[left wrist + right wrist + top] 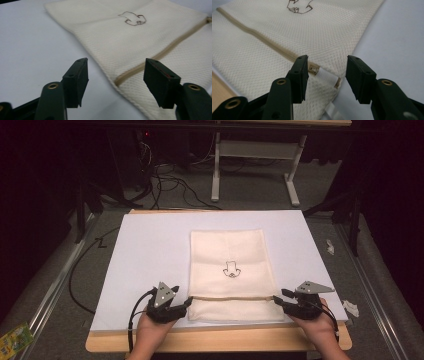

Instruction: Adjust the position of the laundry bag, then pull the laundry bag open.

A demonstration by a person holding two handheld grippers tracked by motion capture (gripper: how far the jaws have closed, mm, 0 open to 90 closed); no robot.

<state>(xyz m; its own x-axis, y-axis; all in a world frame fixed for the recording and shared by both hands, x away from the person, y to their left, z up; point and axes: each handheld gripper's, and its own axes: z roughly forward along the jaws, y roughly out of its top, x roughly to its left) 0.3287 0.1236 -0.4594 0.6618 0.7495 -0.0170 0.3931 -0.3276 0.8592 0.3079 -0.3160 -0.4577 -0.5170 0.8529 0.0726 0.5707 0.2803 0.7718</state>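
flat on white board (pixel 150 245), cream mesh bag (pixel 230 265) long axis running away from person, zipper seam (pixel 232 297) crosswise between left gripper (pixel 187 301) and right gripper (pixel 278 301), both spread, pinching nothing, equally near.

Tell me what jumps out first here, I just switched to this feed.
A cream mesh laundry bag with a small dark line drawing lies flat in the middle of the white board, a zipper line running across its near end. The left gripper and right gripper sit at the two ends of that zipper, both open and gripping nothing. In the right gripper view, a white tab sits between the jaws.
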